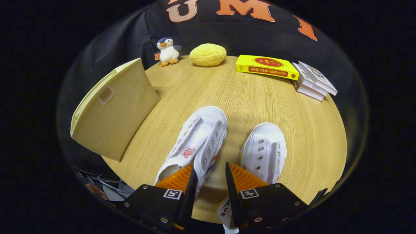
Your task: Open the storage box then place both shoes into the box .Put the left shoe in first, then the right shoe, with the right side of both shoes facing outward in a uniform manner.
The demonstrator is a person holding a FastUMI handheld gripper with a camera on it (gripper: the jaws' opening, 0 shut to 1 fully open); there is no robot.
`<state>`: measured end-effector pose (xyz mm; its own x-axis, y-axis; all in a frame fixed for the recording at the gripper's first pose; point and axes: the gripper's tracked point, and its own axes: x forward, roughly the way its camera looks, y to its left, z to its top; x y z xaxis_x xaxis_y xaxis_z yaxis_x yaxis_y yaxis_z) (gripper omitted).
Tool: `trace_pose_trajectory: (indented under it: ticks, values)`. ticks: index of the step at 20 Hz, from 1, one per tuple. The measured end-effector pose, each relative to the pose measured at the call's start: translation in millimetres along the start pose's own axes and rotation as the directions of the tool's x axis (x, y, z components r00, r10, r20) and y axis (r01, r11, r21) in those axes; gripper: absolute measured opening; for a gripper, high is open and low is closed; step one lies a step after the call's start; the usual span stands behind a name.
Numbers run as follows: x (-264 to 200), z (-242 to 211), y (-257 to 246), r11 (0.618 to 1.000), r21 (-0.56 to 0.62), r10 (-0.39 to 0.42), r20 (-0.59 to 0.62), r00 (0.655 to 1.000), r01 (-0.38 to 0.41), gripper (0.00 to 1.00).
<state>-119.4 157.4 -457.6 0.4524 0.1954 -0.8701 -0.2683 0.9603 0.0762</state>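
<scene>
Gripper point(211, 177) open, fingers apart over the near ends of two white shoes on the round wooden counter point(253, 97). Left shoe point(195, 143) under the left finger, right shoe point(265, 151) beside the right finger, toes pointing far. Beige storage box point(113, 110) far left, lid closed. Along the far edge: plush penguin point(168, 51), yellow cushion point(208, 54), yellow book point(266, 66), stacked books point(313, 81).

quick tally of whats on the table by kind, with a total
Shoes: 2, the left shoe and the right shoe
Storage box: 1
Plush penguin: 1
Yellow cushion: 1
Books: 4, one yellow book and a white book stack of what looks like 3
Total: 9

The gripper is open over the shoes.
</scene>
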Motion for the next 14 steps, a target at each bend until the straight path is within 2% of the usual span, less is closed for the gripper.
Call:
trace_pose_trajectory:
  ticks: [2, 6, 9, 10, 13, 14]
  values:
    - [11, 6, 0, 1.000, -0.003, -0.028, 0.031, 0.999, 0.028, 0.44]
    - [26, 7, 0, 0.996, 0.058, -0.077, 0.051, 0.996, 0.074, 0.28]
    - [33, 6, 0, 0.990, 0.112, -0.092, 0.044, 0.995, 0.086, 0.20]
    - [34, 5, 0, 0.987, 0.134, -0.093, 0.037, 0.995, 0.087, 0.17]
    - [33, 5, 0, 0.965, 0.253, -0.071, 0.001, 0.997, 0.068, 0.15]
    - [35, 7, 0, 0.952, 0.301, -0.058, -0.007, 0.998, 0.058, 0.10]
